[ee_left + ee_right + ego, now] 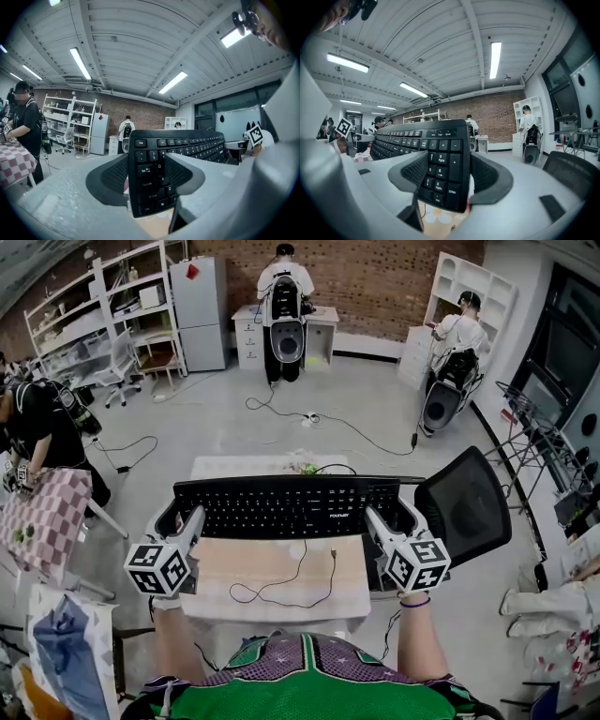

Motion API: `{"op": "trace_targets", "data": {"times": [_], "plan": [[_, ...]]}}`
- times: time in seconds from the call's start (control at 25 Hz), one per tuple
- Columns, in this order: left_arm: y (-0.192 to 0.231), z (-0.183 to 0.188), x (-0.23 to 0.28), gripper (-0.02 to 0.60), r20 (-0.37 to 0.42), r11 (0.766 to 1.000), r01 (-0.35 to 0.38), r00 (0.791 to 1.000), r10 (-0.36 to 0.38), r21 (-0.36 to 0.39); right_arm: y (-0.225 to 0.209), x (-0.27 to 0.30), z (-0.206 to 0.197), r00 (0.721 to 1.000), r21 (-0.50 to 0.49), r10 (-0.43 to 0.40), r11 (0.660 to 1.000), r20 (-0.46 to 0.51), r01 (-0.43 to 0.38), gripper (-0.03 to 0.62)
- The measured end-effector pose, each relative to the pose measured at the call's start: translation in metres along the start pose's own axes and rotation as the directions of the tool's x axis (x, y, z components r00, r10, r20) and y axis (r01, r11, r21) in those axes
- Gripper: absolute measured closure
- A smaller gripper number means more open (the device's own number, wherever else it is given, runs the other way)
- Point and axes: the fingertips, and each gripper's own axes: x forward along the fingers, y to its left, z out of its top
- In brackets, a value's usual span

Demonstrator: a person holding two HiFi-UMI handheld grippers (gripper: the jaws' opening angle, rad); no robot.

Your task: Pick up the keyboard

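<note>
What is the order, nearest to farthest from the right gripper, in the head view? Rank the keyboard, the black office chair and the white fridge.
1. keyboard: held by the right gripper, whose jaws are shut on its right end.
2. black office chair: just to that gripper's right, apart from it.
3. white fridge: far back on the left, by the brick wall.
</note>
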Motion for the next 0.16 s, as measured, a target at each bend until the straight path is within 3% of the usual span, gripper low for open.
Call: {"op": "trace_targets", "data": {"times": [0.16], "plan": [[-0.0009,-0.0012,-0.0007,0.345,-0.004,1.000,0.004,1.000,-0.004,-0.005,0.0001,-0.0024,0.0005,1.000,-0.002,-0.004,1.000,-0.005,0.004,0.327]]}}
